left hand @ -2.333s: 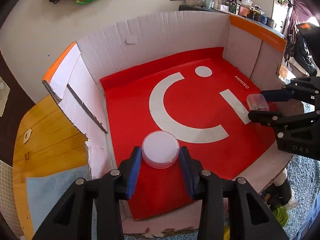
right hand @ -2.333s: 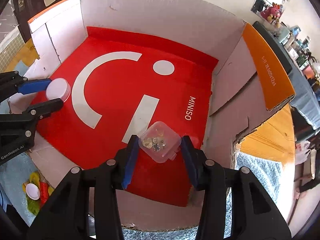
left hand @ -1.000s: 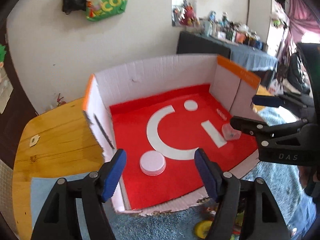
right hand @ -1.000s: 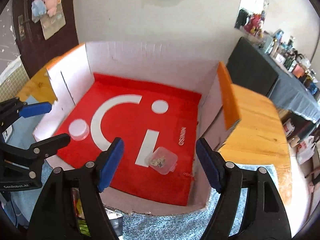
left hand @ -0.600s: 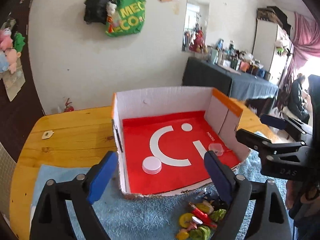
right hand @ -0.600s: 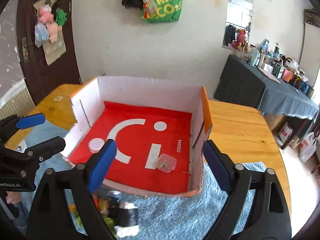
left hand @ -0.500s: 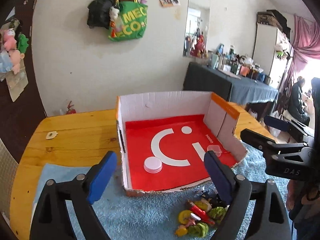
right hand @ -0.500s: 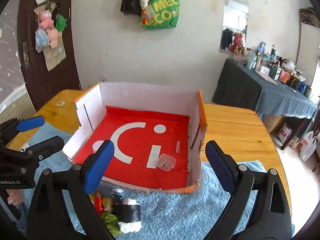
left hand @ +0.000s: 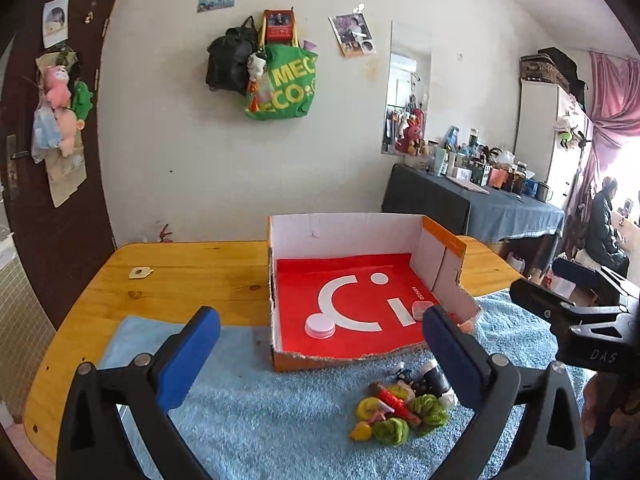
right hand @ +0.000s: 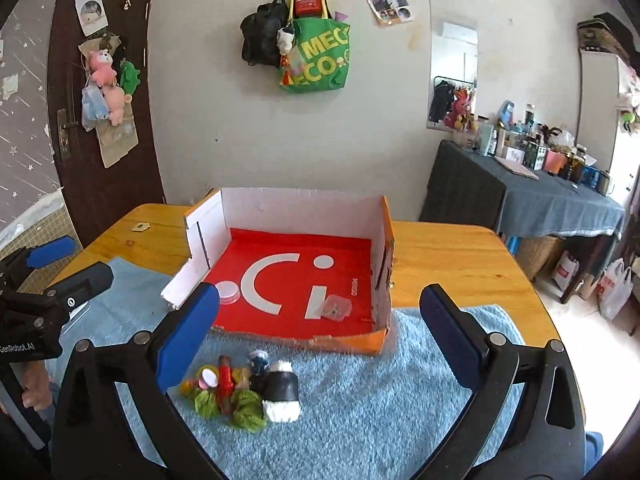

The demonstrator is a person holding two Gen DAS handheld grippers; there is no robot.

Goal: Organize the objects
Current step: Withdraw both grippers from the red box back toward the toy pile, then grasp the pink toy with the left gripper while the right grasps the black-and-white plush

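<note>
Opening on both sides: left gripper (left hand: 320, 344) and right gripper (right hand: 318, 334) have their jaws spreading wide, nothing between the blue pads on either one. Both hang over the blue towel (right hand: 360, 420), short of the box, pointing down at a shallow angle.

Done, as I read it: two items sit inside the cardboard box (right hand: 304, 210) on its red liner. The round white-lidded container (left hand: 319, 327) lies near the front-left corner; the small clear case (right hand: 337, 307) with bits inside lies toward the front-right, close to the right wall. They are well apart from each other, and neither touches a gripper.

Left: a pile of small toys (right hand: 244, 390) sits on the towel just in front of the box's torn front edge. It has green, yellow and red bits plus a black-and-white piece, all clumped and touching, so individual pieces are hard to tell apart.

Judgement: early-to-mid task. Two are placed and the pile is untouched. The next pick probably comes from the pile, whose tangle may drag neighbours along.
</note>
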